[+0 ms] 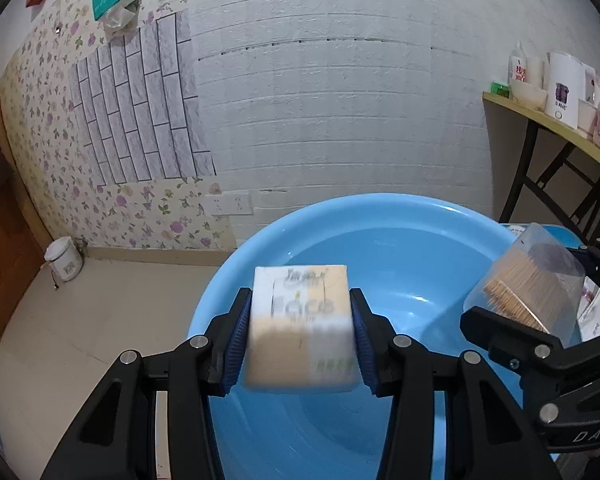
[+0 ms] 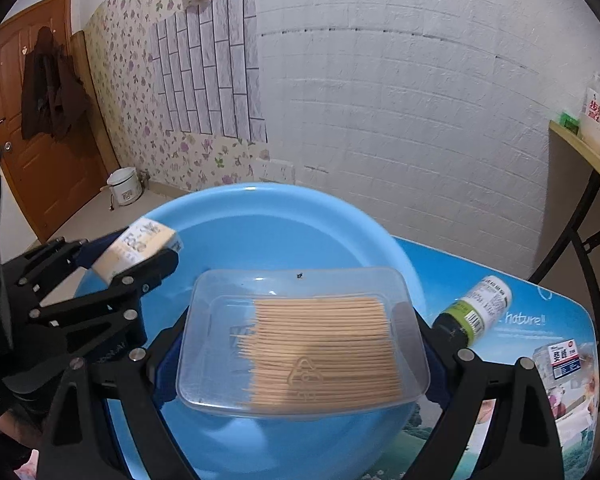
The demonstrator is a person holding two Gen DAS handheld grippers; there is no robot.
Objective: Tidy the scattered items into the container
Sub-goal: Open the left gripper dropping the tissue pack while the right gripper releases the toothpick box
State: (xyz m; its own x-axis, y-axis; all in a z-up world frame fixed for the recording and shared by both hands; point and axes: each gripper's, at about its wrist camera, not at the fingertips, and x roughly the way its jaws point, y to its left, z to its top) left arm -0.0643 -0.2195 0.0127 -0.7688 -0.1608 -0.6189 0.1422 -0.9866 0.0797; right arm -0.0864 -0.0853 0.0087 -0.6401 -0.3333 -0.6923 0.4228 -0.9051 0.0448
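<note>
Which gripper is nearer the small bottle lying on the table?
Right. The right gripper, holding the toothpick box, has the bottle just beside one finger; the left gripper is across the blue basin.

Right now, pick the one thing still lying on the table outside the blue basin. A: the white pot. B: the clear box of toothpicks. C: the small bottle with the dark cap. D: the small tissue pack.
C: the small bottle lies on its side on the table beside the blue basin, while the toothpick box and tissue pack are held in the fingers above the basin.
</note>
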